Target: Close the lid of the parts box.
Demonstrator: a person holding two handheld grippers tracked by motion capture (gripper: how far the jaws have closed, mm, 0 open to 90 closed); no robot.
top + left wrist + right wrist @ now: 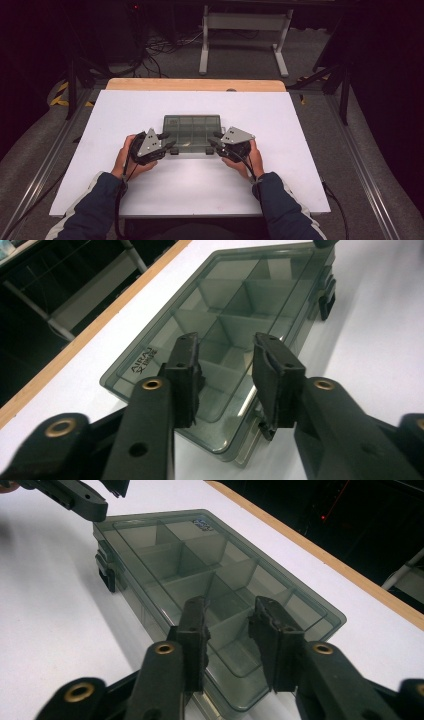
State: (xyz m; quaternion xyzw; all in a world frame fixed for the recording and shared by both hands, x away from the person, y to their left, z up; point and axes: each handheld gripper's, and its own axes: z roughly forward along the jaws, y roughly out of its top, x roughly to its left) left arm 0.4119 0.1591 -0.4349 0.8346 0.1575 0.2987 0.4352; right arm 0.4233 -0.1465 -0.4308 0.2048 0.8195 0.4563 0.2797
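A smoky translucent compartment box (192, 131) lies closed on the white board, with dividers visible through its lid and two dark latches on its near side. My left gripper (167, 141) is at the box's near left corner and my right gripper (216, 141) at its near right corner. In the left gripper view the box (240, 295) runs away from the left gripper (225, 347), whose jaws stand apart over the lid's end. In the right gripper view the right gripper (230, 612) hangs the same way over the box (170, 545), jaws apart and holding nothing. The left gripper (85, 497) shows beyond it.
The white board (150, 195) lies on a table with a wooden far edge (195, 85). Beyond it stand a white metal frame (240, 30) and cables on the grey floor. A latch (327, 297) sticks out from the box's side.
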